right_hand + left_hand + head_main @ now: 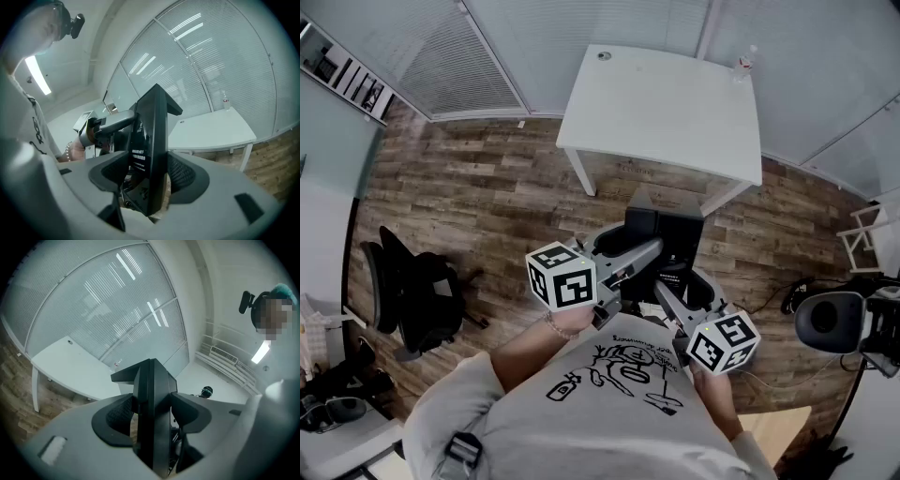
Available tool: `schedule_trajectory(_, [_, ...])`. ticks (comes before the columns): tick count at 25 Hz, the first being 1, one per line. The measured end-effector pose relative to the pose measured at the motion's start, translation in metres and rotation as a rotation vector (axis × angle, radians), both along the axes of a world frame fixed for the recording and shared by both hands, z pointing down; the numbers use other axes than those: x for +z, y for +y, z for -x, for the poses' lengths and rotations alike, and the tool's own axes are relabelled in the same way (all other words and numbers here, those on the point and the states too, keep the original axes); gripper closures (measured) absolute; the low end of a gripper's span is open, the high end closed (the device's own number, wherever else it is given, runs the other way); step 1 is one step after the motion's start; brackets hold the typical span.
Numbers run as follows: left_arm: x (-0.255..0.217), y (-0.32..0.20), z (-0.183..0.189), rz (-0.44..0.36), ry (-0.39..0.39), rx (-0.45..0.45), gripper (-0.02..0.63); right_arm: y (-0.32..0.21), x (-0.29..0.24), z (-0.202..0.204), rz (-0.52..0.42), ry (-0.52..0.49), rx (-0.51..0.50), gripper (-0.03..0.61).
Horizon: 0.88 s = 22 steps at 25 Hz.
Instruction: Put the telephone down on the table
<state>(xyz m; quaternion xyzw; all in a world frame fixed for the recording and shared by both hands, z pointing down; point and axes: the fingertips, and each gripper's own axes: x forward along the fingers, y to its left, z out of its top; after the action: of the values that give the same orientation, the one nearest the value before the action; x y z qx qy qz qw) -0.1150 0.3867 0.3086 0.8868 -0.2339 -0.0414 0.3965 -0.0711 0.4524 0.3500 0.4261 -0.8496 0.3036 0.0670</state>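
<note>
Black telephone [675,234] hangs over the wood floor [487,187] in the head view, short of the white desk [666,112], partly hidden behind the left tool [649,250] and right tool [664,292]. Left gripper view: the left tool grips its thin edge, its face unseen. Right gripper view: the right tool clamps the other side, the small print [138,157] too blurred to read.

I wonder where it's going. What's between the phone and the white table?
Just bare wooden floor between the telephone and the white table, seen in the head view.

Black office chair [414,298], perhaps a bottle [745,62]
</note>
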Motion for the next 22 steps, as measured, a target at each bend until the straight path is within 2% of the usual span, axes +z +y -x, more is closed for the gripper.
schedule_trajectory(4, [-0.001,-0.008,0.004,0.001,0.004,-0.005,0.362,-0.008,-0.002,0.004,-0.004,0.004,-0.007,0.330])
schedule_trajectory(17, [0.002,-0.032,0.057,0.004,0.011,-0.003,0.364,-0.033,0.002,0.056,-0.007,0.011,-0.020,0.330])
schedule_trajectory(22, [0.008,-0.035,0.062,0.021,0.008,0.010,0.364,-0.035,0.007,0.062,0.011,0.006,-0.008,0.330])
